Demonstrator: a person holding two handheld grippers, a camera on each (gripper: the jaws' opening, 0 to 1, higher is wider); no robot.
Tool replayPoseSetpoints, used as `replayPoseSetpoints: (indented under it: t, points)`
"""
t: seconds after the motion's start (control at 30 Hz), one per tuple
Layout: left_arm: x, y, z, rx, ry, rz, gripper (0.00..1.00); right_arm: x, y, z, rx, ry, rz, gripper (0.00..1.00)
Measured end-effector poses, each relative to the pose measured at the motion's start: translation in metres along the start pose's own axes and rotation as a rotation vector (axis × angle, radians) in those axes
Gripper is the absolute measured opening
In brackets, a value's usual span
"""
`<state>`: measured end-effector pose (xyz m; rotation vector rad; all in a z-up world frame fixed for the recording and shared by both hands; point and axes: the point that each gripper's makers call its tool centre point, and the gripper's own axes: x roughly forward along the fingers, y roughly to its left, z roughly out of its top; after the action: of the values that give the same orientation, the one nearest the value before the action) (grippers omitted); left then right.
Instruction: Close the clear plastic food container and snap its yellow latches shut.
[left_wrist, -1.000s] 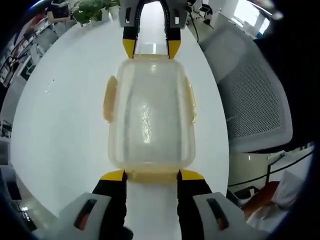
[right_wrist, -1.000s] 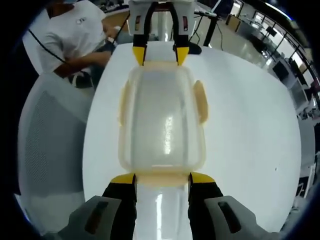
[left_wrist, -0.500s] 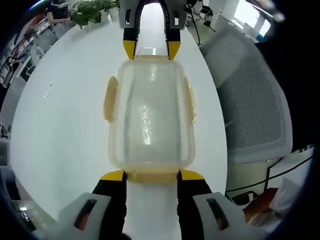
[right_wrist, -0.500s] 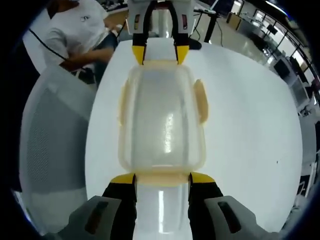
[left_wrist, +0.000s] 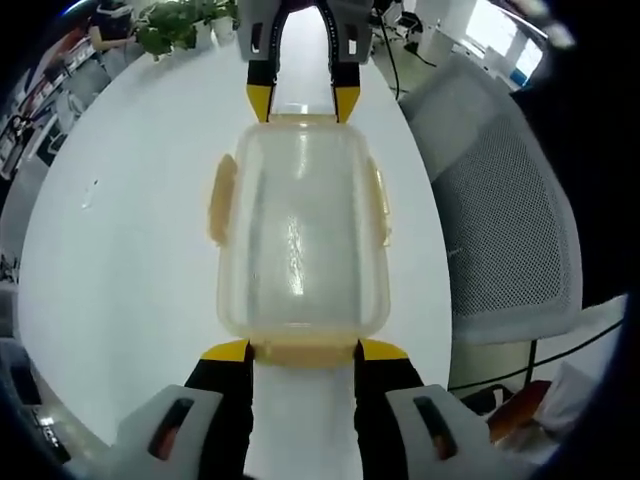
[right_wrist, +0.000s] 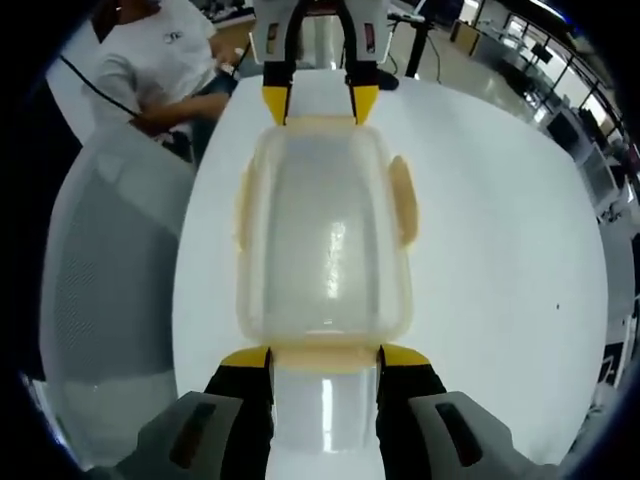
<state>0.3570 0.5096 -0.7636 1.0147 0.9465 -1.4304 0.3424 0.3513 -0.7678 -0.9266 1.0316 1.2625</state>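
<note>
Left view, desk (left_wrist: 120, 280): we see a white round desk with the container on it.
Left view, container (left_wrist: 300, 235): clear plastic box, lid on, lying lengthwise between the two pairs of tongs.
Left view, latches: one yellow latch (left_wrist: 220, 198) on the left long side, another latch (left_wrist: 381, 205) on the right long side; both stick out a little.
Left tongs (left_wrist: 303, 350): jaws apart, yellow tips touching the near end flap of the container.
Right tongs (left_wrist: 300, 103): at the far end, jaws apart, tips against that end.
Left view, chair (left_wrist: 505, 210): grey mesh chair beside the desk.
Right view, person (right_wrist: 150, 75): we see a white shirt beyond the desk.
Right view, container (right_wrist: 325, 235): the same box, our right tongs (right_wrist: 323, 355) at its near end.
</note>
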Motion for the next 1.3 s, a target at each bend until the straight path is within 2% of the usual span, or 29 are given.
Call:
replayPoseSetpoints:
  t: [0.63, 1.3]
  points:
    - [0.010, 0.000, 0.029, 0.000, -0.005, -0.015, 0.38, -0.009, 0.000, -0.029, 0.009, 0.022, 0.005, 0.38]
    - [0.015, 0.003, 0.051, 0.007, -0.009, -0.025, 0.38, -0.015, 0.000, -0.052, 0.025, 0.042, 0.010, 0.38]
